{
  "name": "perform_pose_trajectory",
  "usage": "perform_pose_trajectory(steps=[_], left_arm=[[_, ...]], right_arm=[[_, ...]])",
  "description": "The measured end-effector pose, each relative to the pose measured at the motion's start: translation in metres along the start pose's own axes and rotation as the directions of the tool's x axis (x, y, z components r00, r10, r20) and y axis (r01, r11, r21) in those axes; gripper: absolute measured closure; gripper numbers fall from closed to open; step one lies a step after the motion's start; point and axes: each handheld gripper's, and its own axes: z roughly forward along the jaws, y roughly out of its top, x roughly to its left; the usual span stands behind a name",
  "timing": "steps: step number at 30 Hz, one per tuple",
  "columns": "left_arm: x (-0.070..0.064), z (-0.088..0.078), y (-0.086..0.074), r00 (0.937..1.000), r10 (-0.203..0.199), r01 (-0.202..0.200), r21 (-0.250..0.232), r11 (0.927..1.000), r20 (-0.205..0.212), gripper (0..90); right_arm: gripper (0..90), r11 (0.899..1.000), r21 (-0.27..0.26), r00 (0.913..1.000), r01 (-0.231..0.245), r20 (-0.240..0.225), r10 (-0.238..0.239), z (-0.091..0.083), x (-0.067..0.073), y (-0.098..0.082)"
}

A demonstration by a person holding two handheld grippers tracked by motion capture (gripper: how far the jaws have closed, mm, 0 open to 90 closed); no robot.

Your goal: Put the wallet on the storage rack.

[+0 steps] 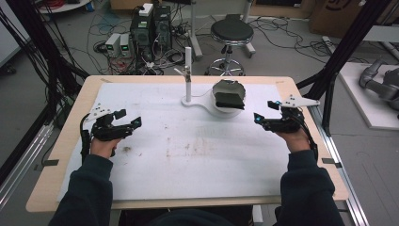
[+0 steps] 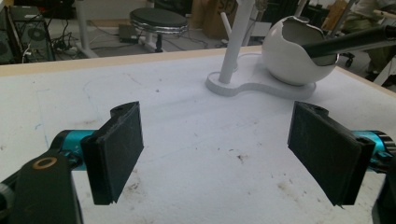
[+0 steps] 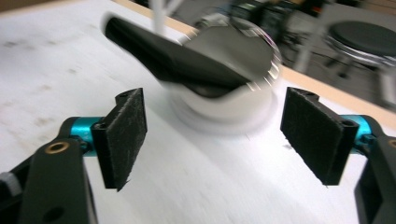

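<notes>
High view: a white mat covers the pale wooden table (image 1: 66,141). At the far middle of the mat stands a white stand with a flat figure-eight base (image 1: 200,104) and an upright white post (image 1: 188,75). On the right lobe of that base sits a white round bowl with a jagged, broken-shell rim (image 1: 226,101). A flat black object (image 1: 229,100) rests in the bowl's mouth, its dark end reaching past the rim; what it is cannot be told.

Left gripper (image 1: 127,120): held over the left part of the mat, well apart from the bowl, jaws pointing right. Left gripper view: the two black pads (image 2: 123,144) stand spread wide, only bare mat between them. Bowl (image 2: 299,51) seen far right, post (image 2: 238,42) just to its left, black object (image 2: 345,42) sticking out of the bowl to the right.

Right gripper (image 1: 266,113): held over the right part of the mat, near the bowl on its right side, jaws pointing left toward it. Right gripper view, blurred: pads (image 3: 126,135) spread wide, nothing pinched; bowl (image 3: 224,112) and black object (image 3: 177,58) lie ahead beyond the pads, not touching them.

Both hands in dark sleeves (image 1: 89,188) enter from the near edge. Some brownish stains (image 1: 188,148) mark the mat's middle. A black round stool (image 1: 231,33) stands on the floor beyond the table.
</notes>
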Motion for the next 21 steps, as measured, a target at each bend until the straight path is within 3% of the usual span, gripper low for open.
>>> perform_pose_trajectory(steps=[3, 7, 12, 21], left_arm=[[-0.001, 0.0, 0.0, 1.0, 0.003, -0.003, 0.0, 1.0, 0.0, 18.1], [-0.001, 0.0, 0.0, 1.0, 0.009, -0.009, -0.003, 1.0, 0.003, 18.1], [0.0, 0.001, 0.0, 1.0, 0.005, -0.005, -0.008, 1.0, 0.001, 18.2], [-0.003, -0.001, 0.001, 0.9998, 0.018, -0.018, 0.001, 0.9998, -0.002, 18.2]], right_arm=[[21.7, 1.0, 0.016, 0.999, -0.014, 0.044, 0.014, -0.008, 0.003, -0.016], [21.6, 0.999, -0.003, 0.9951, -0.036, 0.093, 0.036, -0.015, 0.008, -0.039], [21.5, 0.998, 0.02, 0.995, -0.057, 0.083, 0.055, -0.012, 0.008, -0.052], [21.6, 0.999, 0.012, 0.9961, -0.049, 0.074, 0.048, -0.01, 0.008, -0.052]])
